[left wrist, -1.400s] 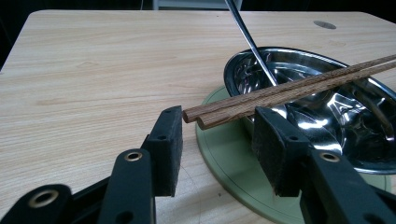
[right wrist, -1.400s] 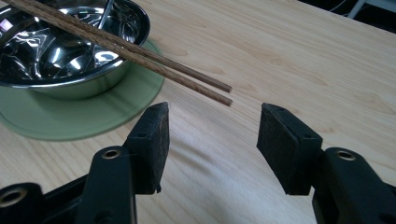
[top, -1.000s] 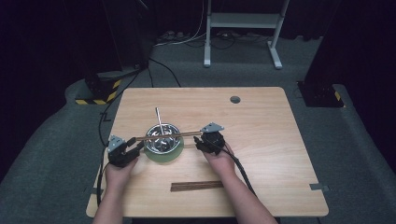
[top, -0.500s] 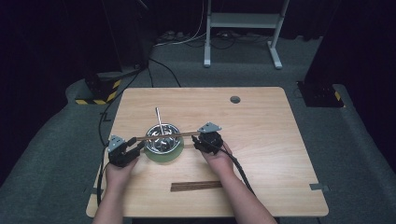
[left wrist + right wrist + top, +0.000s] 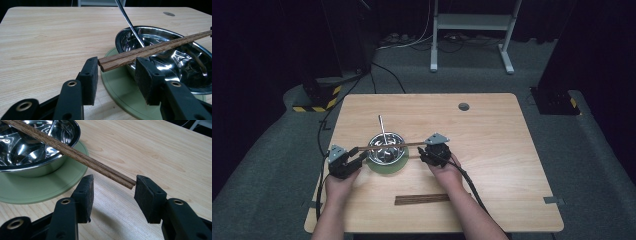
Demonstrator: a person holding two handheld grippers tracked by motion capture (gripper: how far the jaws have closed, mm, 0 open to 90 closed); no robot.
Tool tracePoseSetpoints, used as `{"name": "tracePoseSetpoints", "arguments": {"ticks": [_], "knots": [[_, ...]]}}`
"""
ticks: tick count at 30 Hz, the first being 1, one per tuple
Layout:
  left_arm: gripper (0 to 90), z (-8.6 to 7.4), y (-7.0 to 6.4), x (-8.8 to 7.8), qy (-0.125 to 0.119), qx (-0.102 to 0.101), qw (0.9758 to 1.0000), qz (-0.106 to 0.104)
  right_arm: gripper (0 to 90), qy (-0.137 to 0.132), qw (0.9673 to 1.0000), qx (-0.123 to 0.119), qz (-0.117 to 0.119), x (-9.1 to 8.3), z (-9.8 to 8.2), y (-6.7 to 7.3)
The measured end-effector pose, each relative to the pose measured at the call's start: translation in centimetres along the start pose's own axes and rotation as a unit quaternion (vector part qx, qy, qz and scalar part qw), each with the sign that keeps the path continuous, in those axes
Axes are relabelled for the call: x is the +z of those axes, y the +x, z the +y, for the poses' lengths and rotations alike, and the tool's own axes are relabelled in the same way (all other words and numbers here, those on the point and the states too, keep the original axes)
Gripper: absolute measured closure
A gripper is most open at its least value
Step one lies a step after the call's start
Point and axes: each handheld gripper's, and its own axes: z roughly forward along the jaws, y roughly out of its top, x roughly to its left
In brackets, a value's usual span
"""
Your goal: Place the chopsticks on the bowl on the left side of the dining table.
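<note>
A pair of brown wooden chopsticks [image 5: 387, 146] lies across the rim of a steel bowl [image 5: 386, 152] that stands on a green plate [image 5: 388, 170]. A spoon [image 5: 382, 127] leans in the bowl. My left gripper [image 5: 361, 157] is open at the sticks' left end; in the left gripper view that end [image 5: 110, 62] sits between the pads of the left gripper [image 5: 116, 72], unpressed. My right gripper [image 5: 423, 152] is open at the other end. Its jaws have just been closing a little, and the stick tip [image 5: 125, 182] lies between the pads of the right gripper [image 5: 113, 192], close by one pad.
A second pair of chopsticks [image 5: 422, 199] lies flat near the table's front edge, between the person's forearms. A round grey cap [image 5: 463, 106] is set into the wooden tabletop [image 5: 492, 140] at the back. Cables trail off the left edge.
</note>
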Motion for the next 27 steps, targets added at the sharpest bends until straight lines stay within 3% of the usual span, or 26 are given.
{"name": "tracePoseSetpoints", "arguments": {"ticks": [11,12,15,19,21,22,27], "knots": [[53.2,0.0,0.0,0.0,0.001,0.000,1.0000,0.000,49.9,-0.007,1.0000,-0.001,-0.007,-0.3,-0.1,-0.1],[53.2,0.0,0.0,0.0,0.003,0.001,1.0000,0.000,50.0,-0.005,0.9999,0.008,-0.006,-0.5,-0.1,-0.1],[53.4,0.0,0.1,-0.1,0.003,-0.002,1.0000,0.004,50.2,-0.007,0.9999,0.001,-0.009,-0.6,-0.2,-0.2],[58.7,0.1,0.4,-0.4,0.008,-0.001,0.9999,0.012,52.8,-0.008,0.9999,0.003,-0.014,-1.0,-0.5,-0.4],[62.5,0.0,0.4,-0.4,0.005,-0.009,0.9999,0.012,58.3,-0.004,0.9997,0.013,-0.022,-1.3,-0.6,-0.6],[63.8,0.0,0.4,-0.5,0.007,0.003,0.9999,0.012,61.2,-0.005,0.9996,0.009,-0.028,-1.3,-0.7,-0.8],[71.2,-0.2,0.3,-0.5,0.004,0.011,0.9998,0.013,71.7,-0.005,0.9992,0.011,-0.037,-1.4,-0.9,-1.0]]}}
